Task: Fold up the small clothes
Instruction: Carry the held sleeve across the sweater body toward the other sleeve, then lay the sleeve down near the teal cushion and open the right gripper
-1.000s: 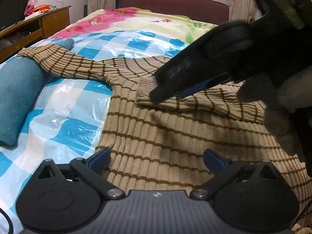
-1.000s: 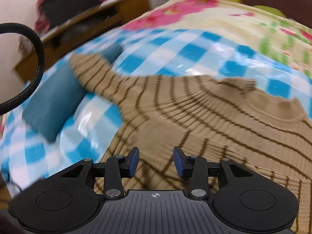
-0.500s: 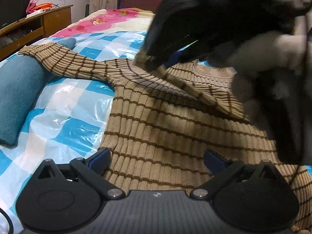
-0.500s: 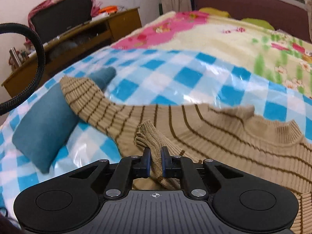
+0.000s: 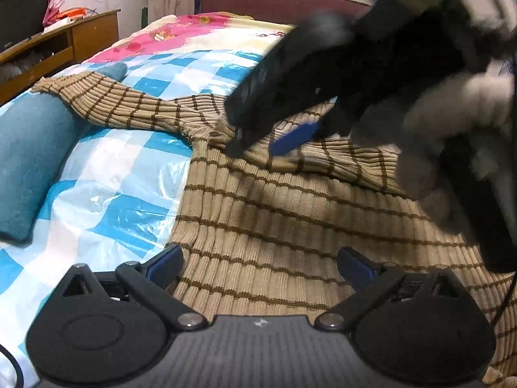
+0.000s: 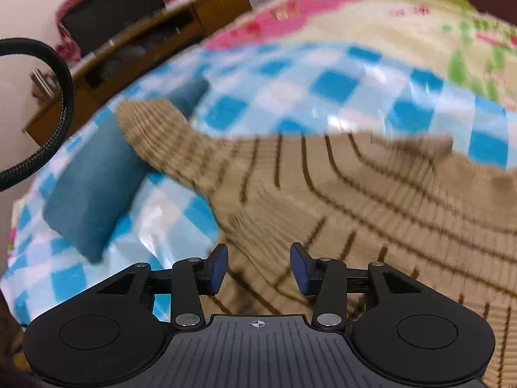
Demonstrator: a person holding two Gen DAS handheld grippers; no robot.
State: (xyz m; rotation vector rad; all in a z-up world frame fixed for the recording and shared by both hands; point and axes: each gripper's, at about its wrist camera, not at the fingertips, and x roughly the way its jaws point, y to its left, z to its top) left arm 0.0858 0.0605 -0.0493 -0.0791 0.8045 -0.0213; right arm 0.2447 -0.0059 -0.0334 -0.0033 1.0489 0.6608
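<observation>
Sweater [image 5: 290, 226]: flat on checked bed cover [image 5: 129, 194], soft ribbed knit, light, drapes. Left sleeve [image 5: 106, 103] extends left over teal cushion [image 5: 29, 155]; grasp at cuff. Long axis: hem near, collar far. Left gripper [image 5: 258, 268]: fingers spread, empty. Right gripper [image 6: 258, 268]: jaws just opened, pads clear of folded sleeve.

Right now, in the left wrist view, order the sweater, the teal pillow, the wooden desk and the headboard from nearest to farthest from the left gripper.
1. Sweater: directly under the left gripper.
2. Teal pillow: left, on the checked sheet.
3. Wooden desk: far left, beyond the bed's edge.
4. Headboard: at the far end of the bed.
</observation>
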